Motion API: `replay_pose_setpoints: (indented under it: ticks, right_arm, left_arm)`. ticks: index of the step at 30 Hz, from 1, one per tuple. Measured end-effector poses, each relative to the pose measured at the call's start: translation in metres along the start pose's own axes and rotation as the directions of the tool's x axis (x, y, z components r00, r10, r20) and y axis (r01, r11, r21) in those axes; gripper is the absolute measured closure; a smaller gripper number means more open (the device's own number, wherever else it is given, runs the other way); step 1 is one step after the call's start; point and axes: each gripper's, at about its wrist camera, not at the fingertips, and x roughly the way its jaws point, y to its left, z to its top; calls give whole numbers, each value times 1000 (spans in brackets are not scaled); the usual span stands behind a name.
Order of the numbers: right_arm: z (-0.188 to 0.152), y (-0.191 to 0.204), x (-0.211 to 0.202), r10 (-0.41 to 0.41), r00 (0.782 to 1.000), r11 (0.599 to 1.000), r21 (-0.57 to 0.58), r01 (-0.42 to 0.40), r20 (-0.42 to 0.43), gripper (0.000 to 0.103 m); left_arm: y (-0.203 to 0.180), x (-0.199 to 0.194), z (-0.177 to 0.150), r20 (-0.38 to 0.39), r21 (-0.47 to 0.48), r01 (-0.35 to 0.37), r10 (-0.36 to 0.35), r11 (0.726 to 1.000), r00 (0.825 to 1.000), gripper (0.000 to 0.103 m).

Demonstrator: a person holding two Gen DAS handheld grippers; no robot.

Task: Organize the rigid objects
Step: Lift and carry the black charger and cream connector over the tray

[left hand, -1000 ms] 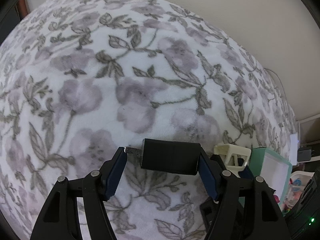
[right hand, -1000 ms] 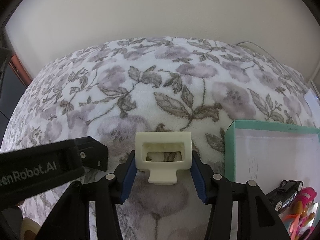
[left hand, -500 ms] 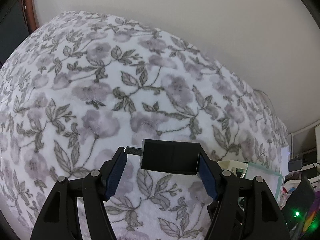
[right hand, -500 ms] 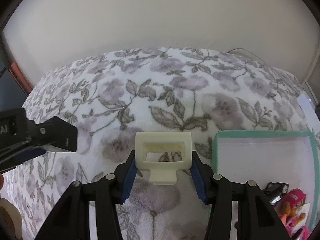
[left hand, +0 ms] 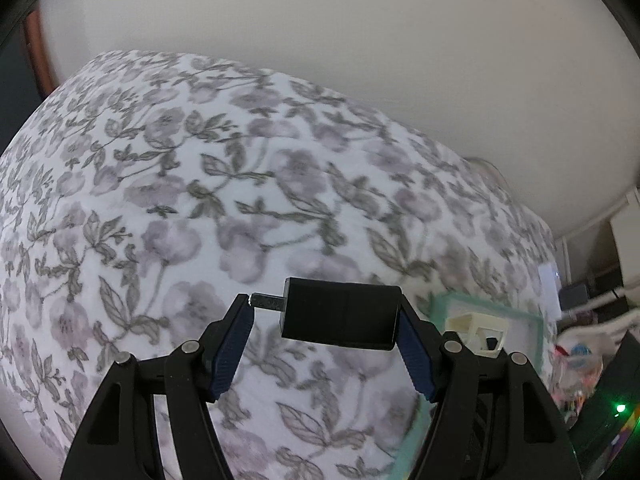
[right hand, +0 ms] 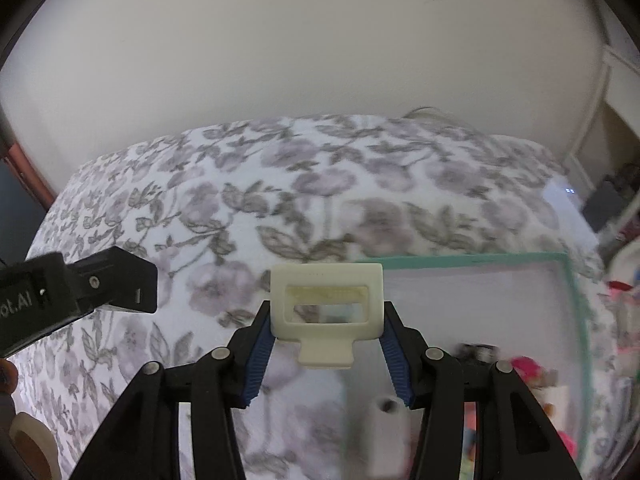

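Observation:
My left gripper [left hand: 326, 322] is shut on a black block with a metal plug at its left end [left hand: 342, 314], held above the floral blanket [left hand: 200, 200]. My right gripper [right hand: 326, 326] is shut on a cream plastic frame piece [right hand: 326, 308], held over the near left part of the teal-rimmed white box [right hand: 576, 320]. The cream piece also shows in the left wrist view [left hand: 478, 330], over the box [left hand: 536, 326]. The left gripper and its black block show at the left of the right wrist view [right hand: 116, 286].
The box holds a small black toy car [right hand: 476, 350], pink toys [right hand: 528, 370] and a white block [right hand: 386, 420]. A tape roll [right hand: 28, 444] lies at the lower left. A wall stands behind the bed. Clutter and a white device [right hand: 562, 196] sit at the right.
Both grippers have risen and swung right with their objects. The right gripper now holds the cream piece over the box, more of whose inside is in view.

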Motion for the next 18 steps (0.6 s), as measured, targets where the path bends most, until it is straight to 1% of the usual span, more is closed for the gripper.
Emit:
replay_pose_setpoints:
  ticks: [3, 5, 6, 8, 10, 12, 13, 16, 18]
  right_arm:
    - [-9, -23, -18, -31, 1000, 999, 34, 31, -3, 49]
    - [-20, -39, -29, -74, 997, 996, 43, 74, -18, 49]
    - [-28, -49, -37, -98, 995, 994, 48, 99, -21, 49]
    - [-46, -67, -49, -121, 992, 989, 75, 123, -38, 49]
    - [-66, -86, -61, -134, 989, 984, 112, 140, -59, 49]
    - [-82, -96, -70, -149, 986, 981, 111, 157, -74, 49]
    - [-90, -99, -74, -156, 985, 981, 108, 164, -79, 49]
    - [-113, -106, -77, -148, 983, 980, 117, 160, -108, 49]
    - [-124, -107, -74, -138, 981, 981, 118, 154, -134, 49]
  left_arm:
    - [-20, -7, -13, -13, 48, 38, -38, 998, 999, 32]
    - [-34, -13, -24, -20, 87, 58, -56, 995, 998, 32]
    - [-44, -17, -33, -23, 119, 64, -62, 991, 998, 32]
    - [-59, -21, -51, -33, 169, 73, -68, 983, 997, 32]
    - [-73, -23, -67, -64, 209, 98, -87, 973, 994, 32]
    - [-84, -27, -82, -96, 225, 144, -125, 964, 988, 32]
    - [-87, -29, -89, -102, 233, 152, -132, 961, 986, 32]
    - [-96, -26, -111, -122, 271, 148, -119, 951, 985, 32]
    - [-99, -18, -124, -154, 280, 150, -110, 948, 982, 32]
